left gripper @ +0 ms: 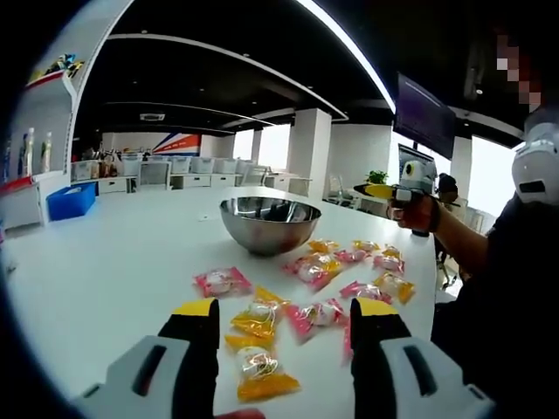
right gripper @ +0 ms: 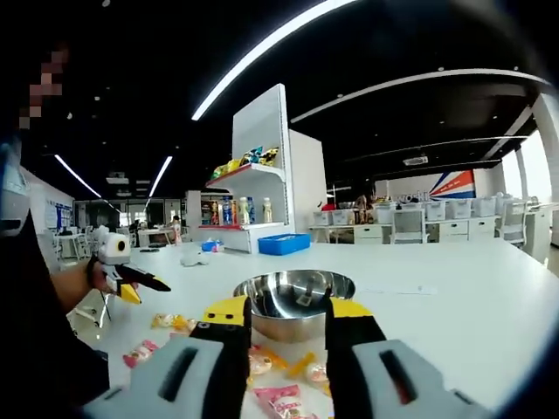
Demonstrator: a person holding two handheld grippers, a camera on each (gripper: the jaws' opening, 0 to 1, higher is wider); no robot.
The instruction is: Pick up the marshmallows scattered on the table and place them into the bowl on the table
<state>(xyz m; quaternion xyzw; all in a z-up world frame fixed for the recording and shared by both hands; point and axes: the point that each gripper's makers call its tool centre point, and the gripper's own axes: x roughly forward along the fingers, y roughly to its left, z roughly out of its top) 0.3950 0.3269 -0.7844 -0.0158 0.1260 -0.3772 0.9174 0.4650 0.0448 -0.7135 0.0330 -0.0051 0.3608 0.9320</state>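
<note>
Hovering tongs over marshmallows

Left gripper: grey body, black jaws, yellow tips; right gripper the same. Person's sleeve black.

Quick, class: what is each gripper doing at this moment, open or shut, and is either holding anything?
Left gripper: open, holding nothing, above the wrapped marshmallows.
Right gripper: open, holding nothing, pointed at the bowl.

marshmallow packets below steel bowl partly hidden by right gripper jaws, shelf items behind bowl too small to identify
</note>
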